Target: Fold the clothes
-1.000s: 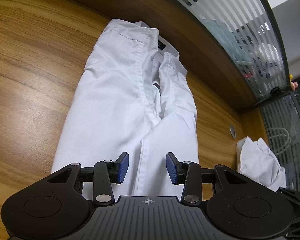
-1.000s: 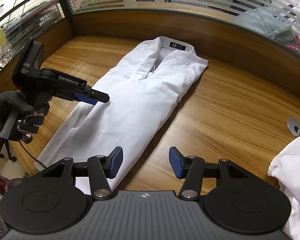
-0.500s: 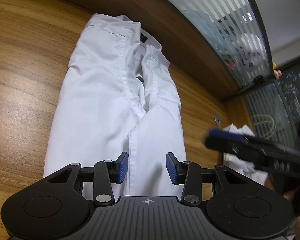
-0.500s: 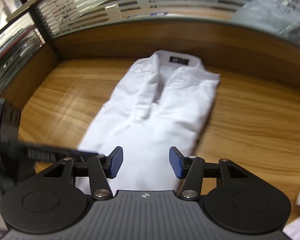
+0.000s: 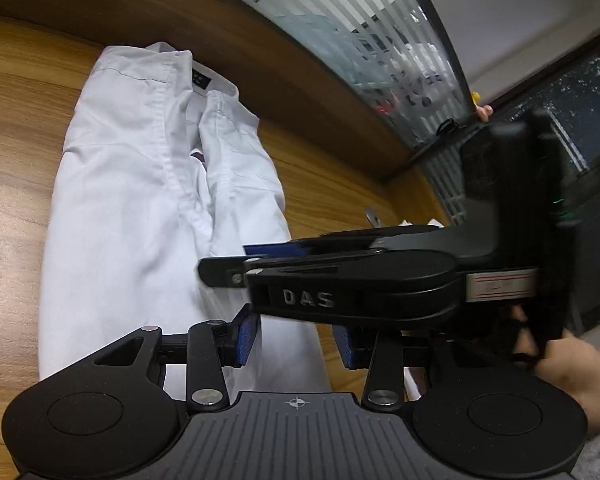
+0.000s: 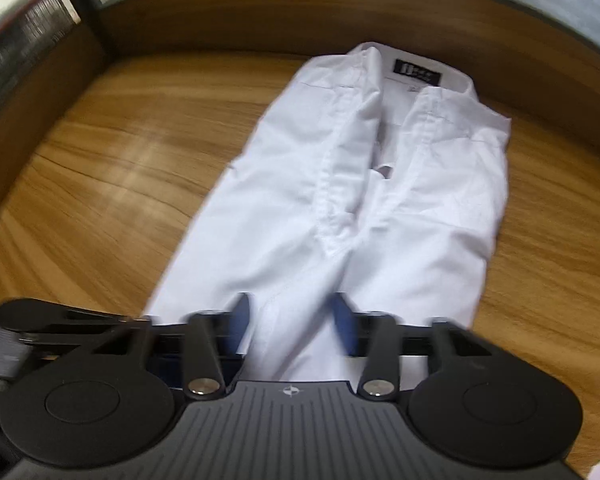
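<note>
Right claw (image 6: 290, 322) swung over one white shirt (image 6: 352, 200), closing; left claw (image 5: 296, 334) apart.

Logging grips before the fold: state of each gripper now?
Left gripper: open, holding nothing.
Right gripper: jaws closing over the long white cotton shirt, not gripping yet.

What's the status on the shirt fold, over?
Left tool open, empty. Right tool closing over hem of long-folded white cotton shirt on wooden table. Right tool crosses left's view.
</note>
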Demonstrator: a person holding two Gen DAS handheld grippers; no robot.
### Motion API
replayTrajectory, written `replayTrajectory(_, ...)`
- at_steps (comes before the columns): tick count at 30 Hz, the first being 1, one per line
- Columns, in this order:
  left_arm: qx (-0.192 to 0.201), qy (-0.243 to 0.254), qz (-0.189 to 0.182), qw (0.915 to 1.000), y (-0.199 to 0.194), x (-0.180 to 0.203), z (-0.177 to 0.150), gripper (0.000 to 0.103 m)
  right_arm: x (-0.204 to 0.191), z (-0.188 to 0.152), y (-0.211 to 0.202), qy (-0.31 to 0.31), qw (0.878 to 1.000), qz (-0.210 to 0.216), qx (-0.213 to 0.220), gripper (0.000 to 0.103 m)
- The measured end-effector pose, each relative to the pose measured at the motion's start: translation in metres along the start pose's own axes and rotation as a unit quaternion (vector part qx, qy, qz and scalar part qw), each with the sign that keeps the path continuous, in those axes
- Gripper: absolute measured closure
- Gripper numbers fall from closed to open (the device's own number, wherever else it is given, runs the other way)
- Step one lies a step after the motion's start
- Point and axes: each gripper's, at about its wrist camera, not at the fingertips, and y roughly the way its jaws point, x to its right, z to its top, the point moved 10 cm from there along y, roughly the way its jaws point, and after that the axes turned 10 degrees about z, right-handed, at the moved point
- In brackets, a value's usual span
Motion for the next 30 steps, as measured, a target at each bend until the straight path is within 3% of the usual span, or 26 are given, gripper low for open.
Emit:
replayTrajectory(1, 0.001, 0.005, 0.002, 1.0, -0.004, -0.003, 0.001, 0.06, 0.002, -0.001, 0.0, 0.008, 1.0, 0.002, 0.002, 0.091)
replayTrajectory(3, 0.005, -0.003, 0.007, 1.0, -0.012, -0.018, 0.005, 0.06, 0.006, -0.003, -0.002, 0.02, 1.0, 0.005, 0.009, 0.093)
replayTrajectory(10, 0.023, -0.073, 0.056, 0.9955, -0.01, -0.084, 0.025, 0.061, 0.004, 0.0, -0.018, 0.029, 0.999, 0.012, 0.033, 0.094)
replayTrajectory(12, 0.013, -0.092, 0.06, 0.9939, -0.001, -0.094, 0.026, 0.069, 0.002, 0.001, -0.023, 0.027, 0.999, 0.013, 0.038, 0.094)
replayTrajectory(15, 0.001, -0.092, 0.074, 0.993, 0.011, -0.098, 0.025, 0.079, -0.003, 0.003, -0.032, 0.025, 0.998, 0.021, 0.046, 0.094)
replayTrajectory(21, -0.004, -0.105, 0.087, 0.9906, 0.02, -0.103, 0.021, 0.079, -0.027, 0.01, -0.043, 0.007, 0.997, 0.048, 0.051, 0.094)
replayTrajectory(26, 0.01, -0.131, 0.084, 0.9877, 0.014, -0.105, 0.031, 0.079, -0.026, 0.007, -0.011, -0.005, 0.999, 0.032, 0.026, 0.094)
replayTrajectory(30, 0.036, -0.119, 0.077, 0.9893, 0.007, -0.093, 0.061, 0.078, -0.015, -0.001, 0.014, -0.007, 1.0, 0.024, -0.001, 0.093)
